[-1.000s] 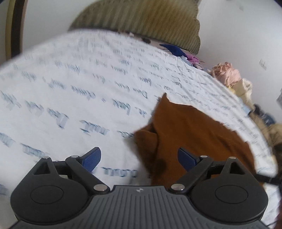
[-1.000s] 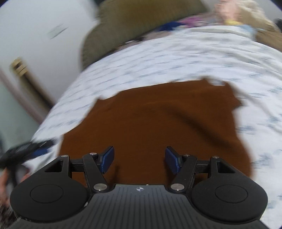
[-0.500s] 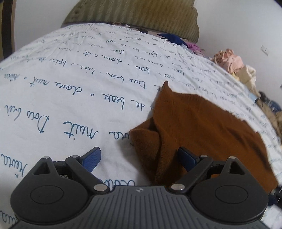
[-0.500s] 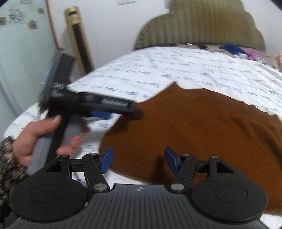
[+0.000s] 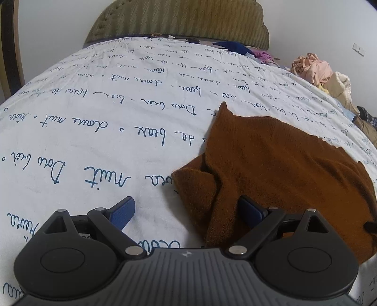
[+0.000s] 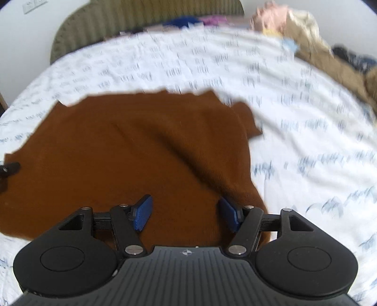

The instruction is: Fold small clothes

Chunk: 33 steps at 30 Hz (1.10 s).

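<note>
A brown knit garment (image 5: 278, 169) lies flat on the white bedsheet with blue writing (image 5: 94, 122). Its near left part is bunched into a fold (image 5: 198, 183). My left gripper (image 5: 186, 211) is open and empty, low over that bunched left edge. In the right wrist view the same garment (image 6: 132, 150) fills the middle. My right gripper (image 6: 186, 211) is open and empty, just above the garment's near right part. The tip of the left gripper (image 6: 9, 168) shows at the garment's left edge.
An olive padded headboard (image 5: 179, 21) stands at the far end of the bed. A heap of pink, cream and tan clothes (image 5: 325, 73) lies along the far right side, with blue and purple items (image 5: 238, 48) near the headboard. White wall is behind.
The right gripper has swung back to the right, over the garment's right side; the view is blurred by motion. The left gripper has barely moved. Both stay open.
</note>
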Available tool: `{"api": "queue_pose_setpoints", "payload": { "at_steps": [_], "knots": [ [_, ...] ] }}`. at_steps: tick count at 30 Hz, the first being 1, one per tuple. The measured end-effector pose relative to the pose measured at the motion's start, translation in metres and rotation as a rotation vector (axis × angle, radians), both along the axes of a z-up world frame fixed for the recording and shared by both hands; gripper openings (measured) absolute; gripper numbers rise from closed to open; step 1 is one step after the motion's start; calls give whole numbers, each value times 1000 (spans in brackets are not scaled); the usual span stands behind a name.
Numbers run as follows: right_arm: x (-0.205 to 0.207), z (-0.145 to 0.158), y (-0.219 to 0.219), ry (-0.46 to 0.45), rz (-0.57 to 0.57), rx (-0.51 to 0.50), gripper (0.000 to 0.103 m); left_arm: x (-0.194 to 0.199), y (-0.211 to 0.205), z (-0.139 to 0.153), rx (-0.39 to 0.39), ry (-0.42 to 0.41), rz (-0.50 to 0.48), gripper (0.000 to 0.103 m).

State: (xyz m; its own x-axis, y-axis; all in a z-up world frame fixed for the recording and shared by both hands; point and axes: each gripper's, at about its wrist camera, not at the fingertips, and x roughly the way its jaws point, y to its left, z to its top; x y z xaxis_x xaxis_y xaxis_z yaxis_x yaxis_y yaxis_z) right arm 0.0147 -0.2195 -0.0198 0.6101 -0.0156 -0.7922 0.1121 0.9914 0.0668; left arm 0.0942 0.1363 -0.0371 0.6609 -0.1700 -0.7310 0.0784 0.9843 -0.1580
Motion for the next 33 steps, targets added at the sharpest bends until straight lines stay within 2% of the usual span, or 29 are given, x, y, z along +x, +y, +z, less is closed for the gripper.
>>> {"api": "queue_pose_setpoints", "payload": {
  "at_steps": [5,8,9,10,13,15,20,22,24,26,28,30,33],
  "knots": [
    [4,-11,8,-11,45,-33,84,0,-1,-2,13,-1,-15,96],
    [5,-1,3,-14,47,-47,80,-5,5,3,-14,-3,-5,95],
    [0,7,3,-37,40,-44,75,-8,7,7,-22,-14,-5,94],
    [-3,15,2,-66,36,-44,75,-13,8,12,-18,-33,-6,94],
    [3,41,-3,-143,23,-70,75,-33,6,29,46,-104,-9,94],
    [21,49,-11,-135,-1,-71,76,-48,3,40,65,-141,-28,94],
    [73,35,-47,-96,-99,-9,75,-76,-11,51,18,-180,-90,94],
    [88,23,-59,-66,-115,27,71,-77,-22,48,26,-178,-130,94],
    [100,12,-66,-47,-111,79,60,-75,-37,40,77,-160,-179,95],
    [111,3,-68,-11,-112,65,52,-65,-50,26,146,-95,-191,94],
    [114,3,-67,-17,-91,41,41,-58,-55,10,165,-30,-201,95],
    [117,8,-69,-10,-76,30,28,-54,-48,0,107,8,-178,95],
    [131,11,-83,18,-67,49,22,-52,-35,-3,51,32,-177,96]
  ]
}}
